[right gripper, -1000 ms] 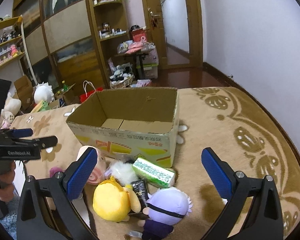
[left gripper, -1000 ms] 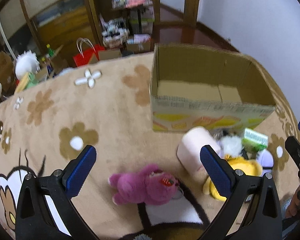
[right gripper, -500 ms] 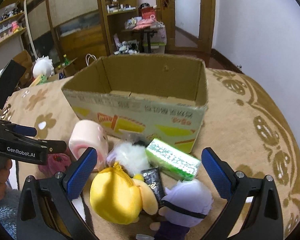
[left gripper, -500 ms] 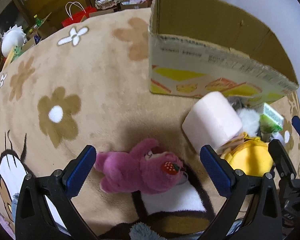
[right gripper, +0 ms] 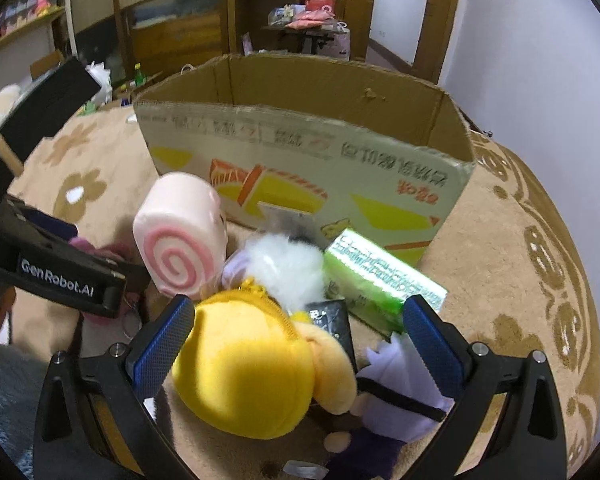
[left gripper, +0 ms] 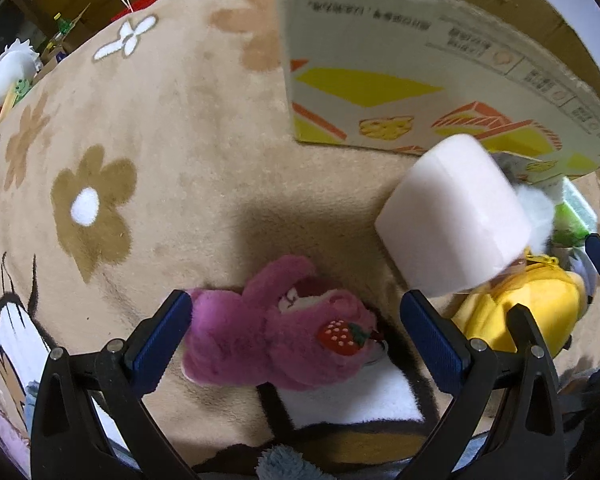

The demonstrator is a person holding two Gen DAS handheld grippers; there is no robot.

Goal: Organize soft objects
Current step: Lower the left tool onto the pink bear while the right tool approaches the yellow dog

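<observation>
A magenta plush bear (left gripper: pixel 276 332) with a strawberry lies on the rug between the open fingers of my left gripper (left gripper: pixel 296 336). A pink swirl-roll plush (left gripper: pixel 452 216) leans beside it; it also shows in the right wrist view (right gripper: pixel 180 236). My right gripper (right gripper: pixel 300 344) is open around a yellow plush (right gripper: pixel 252 376), close above it. A white fluffy toy (right gripper: pixel 284 268), a green packet (right gripper: pixel 380 280) and a lilac doll (right gripper: pixel 396 396) lie by it. An open cardboard box (right gripper: pixel 300 160) stands behind the pile; it also shows in the left wrist view (left gripper: pixel 420 80).
The patterned beige rug (left gripper: pixel 140 160) spreads to the left. Shelves and cabinets (right gripper: pixel 180 32) stand at the back with bags and clutter on the floor. A white wall (right gripper: pixel 540 40) is on the right. My left gripper's body (right gripper: pixel 52 272) sits left of the pile.
Both grippers have moved down and forward onto the pile. The magenta bear now sits between the left fingers and the yellow plush between the right fingers. Both stay open.
</observation>
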